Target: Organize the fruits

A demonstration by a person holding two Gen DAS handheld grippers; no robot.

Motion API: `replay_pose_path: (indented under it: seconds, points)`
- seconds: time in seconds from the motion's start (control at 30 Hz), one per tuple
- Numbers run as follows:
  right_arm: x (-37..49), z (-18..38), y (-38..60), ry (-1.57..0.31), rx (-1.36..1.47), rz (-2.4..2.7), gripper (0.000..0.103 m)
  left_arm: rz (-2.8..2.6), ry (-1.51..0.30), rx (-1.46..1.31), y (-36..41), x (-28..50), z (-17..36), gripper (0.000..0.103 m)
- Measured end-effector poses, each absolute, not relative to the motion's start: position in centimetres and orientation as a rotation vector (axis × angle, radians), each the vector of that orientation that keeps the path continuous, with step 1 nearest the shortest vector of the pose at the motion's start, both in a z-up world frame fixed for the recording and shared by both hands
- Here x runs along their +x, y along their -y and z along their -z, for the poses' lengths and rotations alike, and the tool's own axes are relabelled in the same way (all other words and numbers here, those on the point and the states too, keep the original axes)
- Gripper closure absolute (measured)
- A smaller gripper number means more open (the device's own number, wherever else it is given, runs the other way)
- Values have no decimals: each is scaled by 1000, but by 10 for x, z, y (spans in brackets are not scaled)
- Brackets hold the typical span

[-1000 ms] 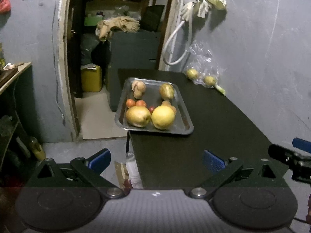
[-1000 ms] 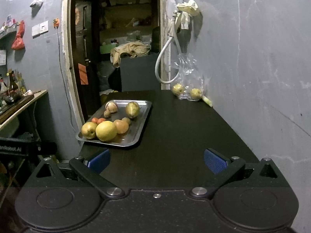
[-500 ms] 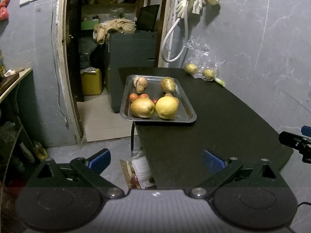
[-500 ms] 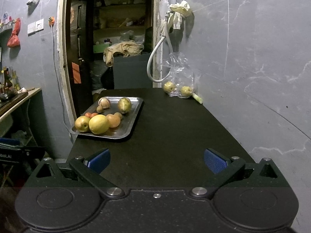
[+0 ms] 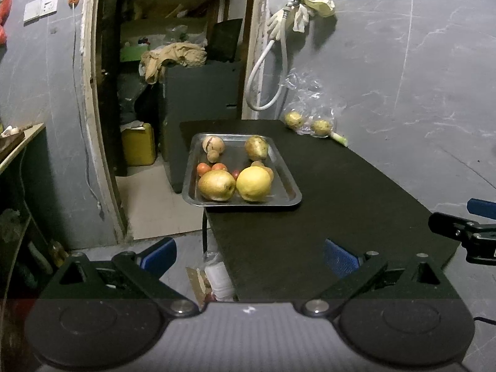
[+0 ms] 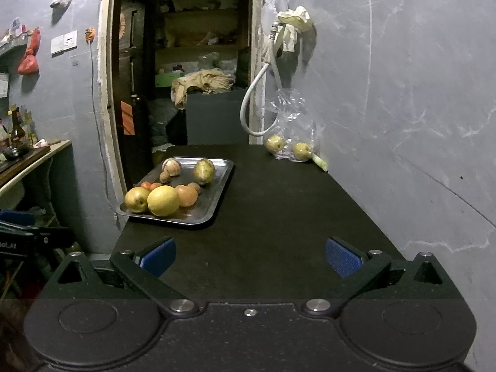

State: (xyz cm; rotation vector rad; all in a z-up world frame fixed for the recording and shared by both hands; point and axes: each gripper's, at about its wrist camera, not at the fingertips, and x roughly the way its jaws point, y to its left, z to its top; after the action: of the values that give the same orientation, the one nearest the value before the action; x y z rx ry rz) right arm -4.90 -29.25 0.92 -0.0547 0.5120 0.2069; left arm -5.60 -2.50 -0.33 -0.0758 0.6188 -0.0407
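On the black worktop (image 6: 279,210) sits a metal tray (image 5: 286,187) of fruit; both left tongs (image 5: 249,254) and right tongs (image 6: 250,255) hang wide open, empty.

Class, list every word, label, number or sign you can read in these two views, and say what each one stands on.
"bot.AI": white letters on the left gripper body, cut off by the left edge of the right wrist view, so the start is missing.
Papers on the wall at upper left: too small and blurred to read.
Bottles on the side shelf: labels unreadable.
Nothing else legible.
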Motion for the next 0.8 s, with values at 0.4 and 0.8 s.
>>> replay_pose_path:
  seconds: [0.4, 0.8]
  points:
    - [-42, -9, 286, -537, -78, -236, 1, 42, -611, -72, 24, -55, 2, 1]
    - [-39, -8, 281, -547, -94, -237, 1, 44, -615, -75, 21, -54, 3, 1]
